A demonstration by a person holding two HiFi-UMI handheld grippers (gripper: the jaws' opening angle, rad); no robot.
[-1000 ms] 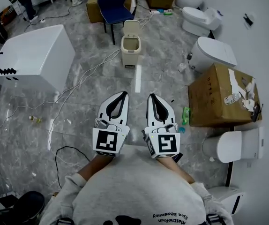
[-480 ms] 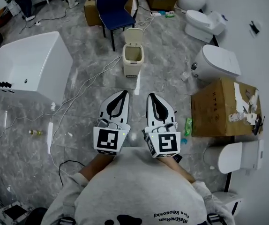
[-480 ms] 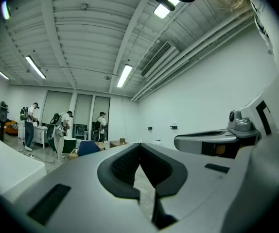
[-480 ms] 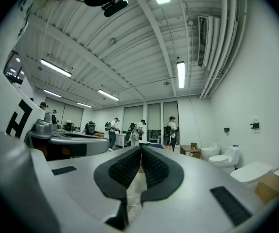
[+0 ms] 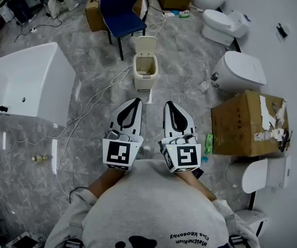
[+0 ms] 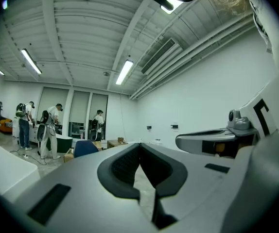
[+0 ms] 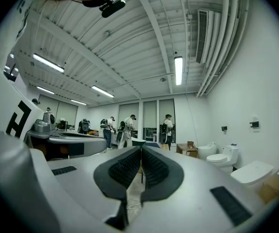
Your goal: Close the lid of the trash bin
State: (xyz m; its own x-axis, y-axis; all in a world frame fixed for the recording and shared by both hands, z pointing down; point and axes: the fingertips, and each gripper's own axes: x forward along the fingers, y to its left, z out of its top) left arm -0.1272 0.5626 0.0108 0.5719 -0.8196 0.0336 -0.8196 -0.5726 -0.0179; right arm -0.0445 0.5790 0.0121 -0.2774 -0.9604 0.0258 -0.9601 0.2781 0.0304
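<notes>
**Open bin dead ahead, both tools empty**

The trash bin [image 5: 145,68] stands on the floor [image 5: 190,50] at twelve o'clock from the person, well apart from both tools. Its lid [image 5: 145,44] is swung up on the far hinge, and the inside is open to view.

The left hand-held gripper [image 5: 136,103] and the right hand-held gripper [image 5: 167,105] are held side by side and point level toward the bin. Each has its jaws pressed together with nothing between them.

The bin looks like thin, stiff, cream plastic, so it is probably light, with a lid that pivots freely. There is probably no need to pinch anything. A closed tip set against the lid's upper edge or inner face could nudge it forward and down. Past upright it may drop and slam by itself. A sideways shove could slide or tip so light a bin.

There is open room along the straight path at twelve o'clock.
- A blue chair [image 5: 118,9] stands just behind the bin at eleven o'clock.
- A cable [image 5: 94,99] trails across the floor at ten o'clock.
- A bathtub [image 5: 27,81] sits at nine o'clock.
- A cardboard box [image 5: 247,123] sits at three o'clock.
- A toilet [image 5: 239,72] sits at two o'clock.
</notes>
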